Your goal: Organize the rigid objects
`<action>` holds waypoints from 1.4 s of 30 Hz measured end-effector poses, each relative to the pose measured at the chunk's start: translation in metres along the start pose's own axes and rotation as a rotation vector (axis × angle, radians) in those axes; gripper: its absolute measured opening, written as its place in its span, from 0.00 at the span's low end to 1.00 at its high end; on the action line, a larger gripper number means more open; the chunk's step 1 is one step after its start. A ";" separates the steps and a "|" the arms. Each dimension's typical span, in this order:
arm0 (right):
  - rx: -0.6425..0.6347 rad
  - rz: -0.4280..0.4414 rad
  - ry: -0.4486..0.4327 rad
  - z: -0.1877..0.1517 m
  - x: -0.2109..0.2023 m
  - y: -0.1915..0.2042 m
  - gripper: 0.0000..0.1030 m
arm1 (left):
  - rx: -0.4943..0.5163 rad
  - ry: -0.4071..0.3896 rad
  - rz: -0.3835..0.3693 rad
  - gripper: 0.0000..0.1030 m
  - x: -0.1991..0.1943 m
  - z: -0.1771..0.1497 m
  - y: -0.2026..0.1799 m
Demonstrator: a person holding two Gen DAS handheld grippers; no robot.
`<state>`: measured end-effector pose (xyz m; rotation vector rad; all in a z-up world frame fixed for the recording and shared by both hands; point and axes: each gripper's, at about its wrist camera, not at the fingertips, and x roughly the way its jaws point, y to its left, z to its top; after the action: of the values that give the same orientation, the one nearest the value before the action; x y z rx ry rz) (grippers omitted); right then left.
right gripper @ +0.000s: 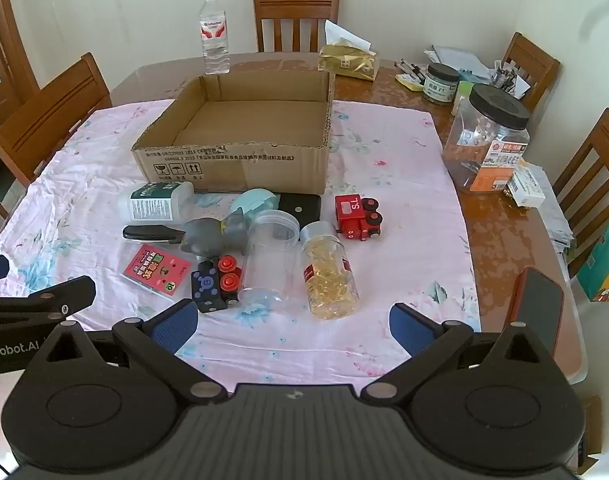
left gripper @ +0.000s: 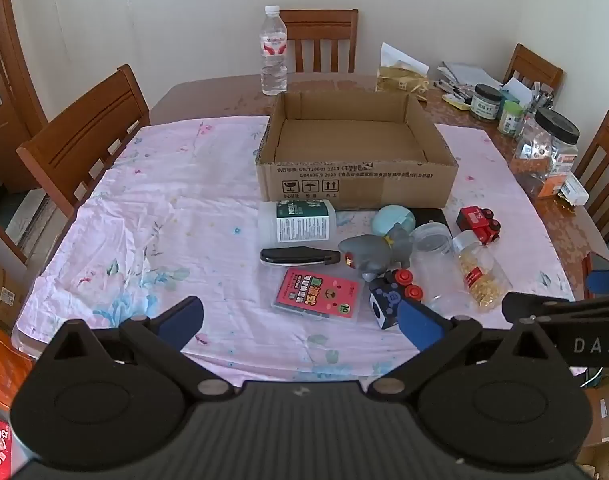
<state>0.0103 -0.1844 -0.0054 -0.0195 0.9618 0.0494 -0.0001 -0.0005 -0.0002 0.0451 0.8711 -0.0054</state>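
An empty cardboard box (left gripper: 356, 184) (right gripper: 232, 168) sits on the pink cloth. In front of it lie a white bottle (left gripper: 296, 222) (right gripper: 158, 204), a black stapler (left gripper: 298, 257) (right gripper: 152, 234), a grey shark toy (left gripper: 374, 254) (right gripper: 214, 236), a red card pack (left gripper: 318, 292) (right gripper: 156, 270), a black toy train (left gripper: 392, 296) (right gripper: 216, 284), a clear jar (left gripper: 434, 260) (right gripper: 270, 254), a capsule bottle (left gripper: 480, 272) (right gripper: 328, 272), a red train (left gripper: 478, 220) (right gripper: 358, 216) and a blue egg (left gripper: 394, 218) (right gripper: 254, 200). My left gripper (left gripper: 300, 324) and right gripper (right gripper: 292, 326) are open and empty, short of the pile.
A water bottle (left gripper: 273, 52) (right gripper: 214, 36), tissue pack (left gripper: 402, 76) (right gripper: 348, 60), jars (right gripper: 488, 140) (left gripper: 544, 152) and pens stand on the bare wooden table (right gripper: 496, 232) behind and right. A phone (right gripper: 538, 308) lies at the right edge. Chairs surround the table.
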 end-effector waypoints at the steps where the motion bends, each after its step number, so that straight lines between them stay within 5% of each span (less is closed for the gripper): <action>1: 0.000 0.000 0.002 0.000 0.001 0.000 1.00 | 0.000 -0.001 0.000 1.00 0.000 0.000 0.000; 42: -0.008 0.011 -0.011 0.006 -0.003 -0.002 1.00 | -0.022 -0.004 -0.002 0.99 -0.003 0.007 -0.002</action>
<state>0.0135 -0.1859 0.0000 -0.0211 0.9508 0.0633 0.0027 -0.0028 0.0065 0.0234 0.8672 0.0023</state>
